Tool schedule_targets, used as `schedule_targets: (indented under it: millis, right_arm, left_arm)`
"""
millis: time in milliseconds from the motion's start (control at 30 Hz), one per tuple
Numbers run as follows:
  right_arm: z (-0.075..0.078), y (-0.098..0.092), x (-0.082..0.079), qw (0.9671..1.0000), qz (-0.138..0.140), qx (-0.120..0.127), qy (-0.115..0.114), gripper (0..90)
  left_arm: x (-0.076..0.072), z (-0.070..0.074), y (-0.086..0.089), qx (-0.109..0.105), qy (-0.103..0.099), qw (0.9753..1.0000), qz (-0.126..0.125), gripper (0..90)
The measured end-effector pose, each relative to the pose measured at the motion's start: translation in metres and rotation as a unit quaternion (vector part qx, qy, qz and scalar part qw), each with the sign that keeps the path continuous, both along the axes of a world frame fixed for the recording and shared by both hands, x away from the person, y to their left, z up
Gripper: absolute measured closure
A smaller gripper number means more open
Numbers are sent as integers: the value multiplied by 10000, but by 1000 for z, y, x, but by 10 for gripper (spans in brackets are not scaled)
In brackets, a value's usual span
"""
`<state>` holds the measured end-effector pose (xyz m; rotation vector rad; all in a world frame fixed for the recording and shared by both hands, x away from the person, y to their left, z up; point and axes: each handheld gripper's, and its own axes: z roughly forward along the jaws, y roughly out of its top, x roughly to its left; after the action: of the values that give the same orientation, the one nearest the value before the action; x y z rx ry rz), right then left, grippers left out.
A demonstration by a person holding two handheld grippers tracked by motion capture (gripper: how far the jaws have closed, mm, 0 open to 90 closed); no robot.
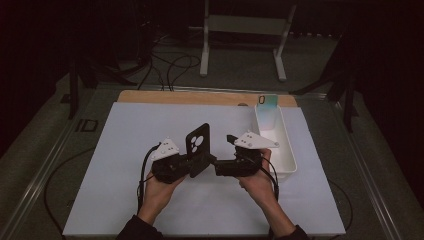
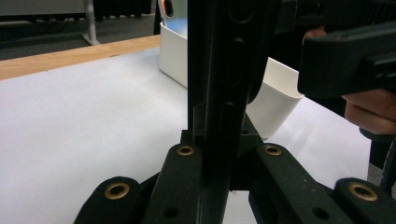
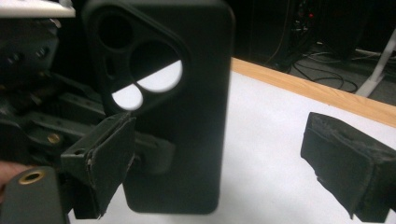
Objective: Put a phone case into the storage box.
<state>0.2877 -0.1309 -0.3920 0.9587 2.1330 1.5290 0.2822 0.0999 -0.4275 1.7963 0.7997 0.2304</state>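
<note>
The person's two hands enter from the near edge of the tabletop (image 1: 125,200), each holding a gripper. The left hand (image 1: 159,189) carries the left gripper (image 1: 186,165); the right hand (image 1: 257,180) carries the right gripper (image 1: 212,161).

The landmark is the black phone case (image 1: 198,148), held upright above the white sheet covering the tabletop. The left gripper sits just left of the case, and its jaws are clenched on the lower edge of the case. In the left gripper view the case (image 2: 224,79) stands edge-on between the two jaws, with side-button cutouts visible; its upper end is cut off by the frame.

The right gripper sits just right of the case. In the right gripper view its jaws are spread apart: one padded jaw overlaps the lower left of the case (image 3: 187,116), the other stands well to the right, clear of it. Whether the overlapping pad touches the case cannot be determined. The camera openings of the case show the white sheet through them.

A white rectangular bin (image 1: 287,150) lies to the right of the case, beyond the right gripper. Its near end is partly hidden by the right hand. A small pale object (image 1: 267,101) rests at the far end of the bin; its identity is hard to make out.
</note>
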Motion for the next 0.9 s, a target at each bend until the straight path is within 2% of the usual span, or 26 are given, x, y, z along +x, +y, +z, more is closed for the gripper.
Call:
schedule_targets:
  millis: [433, 600, 900]
  right_arm:
    - [14, 19, 3, 9999, 139, -4, -27, 103]
    - [14, 26, 7, 9998, 203, -22, 84, 102]
    - [11, 32, 10, 9997, 141, -106, 169, 103]
  left_arm:
    - [-2, -8, -7, 38, 69, 9999, -82, 854]
    - [-3, -9, -10, 52, 79, 9999, -130, 854]
    - [-4, -11, -13, 52, 101, 9998, -135, 853]
